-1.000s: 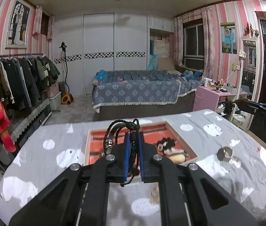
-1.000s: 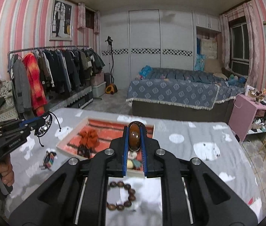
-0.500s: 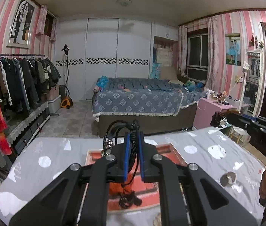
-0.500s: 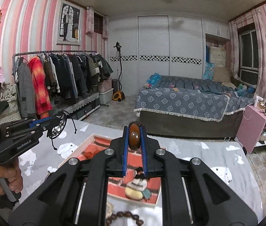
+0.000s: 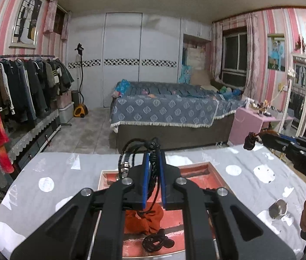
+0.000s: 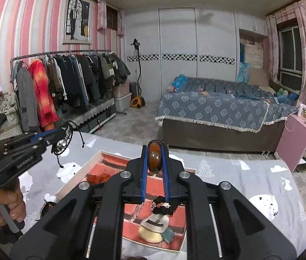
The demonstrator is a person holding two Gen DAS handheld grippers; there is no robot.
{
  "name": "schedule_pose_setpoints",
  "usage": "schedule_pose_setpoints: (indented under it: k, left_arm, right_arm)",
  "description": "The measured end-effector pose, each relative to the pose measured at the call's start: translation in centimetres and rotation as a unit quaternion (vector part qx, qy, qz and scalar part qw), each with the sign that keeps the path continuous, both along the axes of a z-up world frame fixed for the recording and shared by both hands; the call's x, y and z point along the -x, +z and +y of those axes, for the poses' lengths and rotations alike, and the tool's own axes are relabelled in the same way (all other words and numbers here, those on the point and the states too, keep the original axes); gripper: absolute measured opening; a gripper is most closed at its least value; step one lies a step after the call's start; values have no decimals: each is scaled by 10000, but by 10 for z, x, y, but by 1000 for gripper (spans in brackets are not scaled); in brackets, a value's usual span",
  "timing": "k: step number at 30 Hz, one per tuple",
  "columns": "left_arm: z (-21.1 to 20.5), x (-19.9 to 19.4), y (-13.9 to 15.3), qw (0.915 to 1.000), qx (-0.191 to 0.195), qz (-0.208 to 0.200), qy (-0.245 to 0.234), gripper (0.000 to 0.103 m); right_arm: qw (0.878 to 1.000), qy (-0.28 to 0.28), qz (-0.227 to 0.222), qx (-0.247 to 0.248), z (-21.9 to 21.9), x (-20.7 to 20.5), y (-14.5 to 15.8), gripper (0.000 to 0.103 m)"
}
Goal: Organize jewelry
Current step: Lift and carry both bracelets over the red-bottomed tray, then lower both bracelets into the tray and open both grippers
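While both my tongs pinch jewelry above the shallow red-lined tray (image 5: 214,174), I go slow.
My left gripper (image 5: 153,169) squeezes the black cord bracelet (image 5: 131,156), my right gripper (image 6: 155,162) the amber bead (image 6: 154,157); lower each, then let go.

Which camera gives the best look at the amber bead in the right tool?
The right wrist view: the amber bead sits large and centred, pinched in the right tool. The left wrist view shows that tool only side-on at the frame edge, with a dark bit at its tip and no detail.
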State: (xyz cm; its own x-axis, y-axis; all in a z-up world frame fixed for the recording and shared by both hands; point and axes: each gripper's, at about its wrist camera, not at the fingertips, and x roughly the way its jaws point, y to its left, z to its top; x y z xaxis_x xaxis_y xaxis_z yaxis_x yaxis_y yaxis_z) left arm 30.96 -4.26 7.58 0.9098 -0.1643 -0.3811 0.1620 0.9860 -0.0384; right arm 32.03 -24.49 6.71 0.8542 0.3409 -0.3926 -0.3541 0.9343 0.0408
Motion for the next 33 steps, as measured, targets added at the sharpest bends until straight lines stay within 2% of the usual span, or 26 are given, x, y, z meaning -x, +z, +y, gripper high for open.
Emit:
schedule_pose_setpoints:
  k: [18,33]
  left_arm:
    - [-2,-33,-43,9981,-90,605,-53,9]
    - [-1,-60,-92,9920,-114,1252,-80,9]
  right_arm:
    - [9989,40,448,163,17,-22,-32,13]
    - [9935,25,1101,297,25,-55,-79,13]
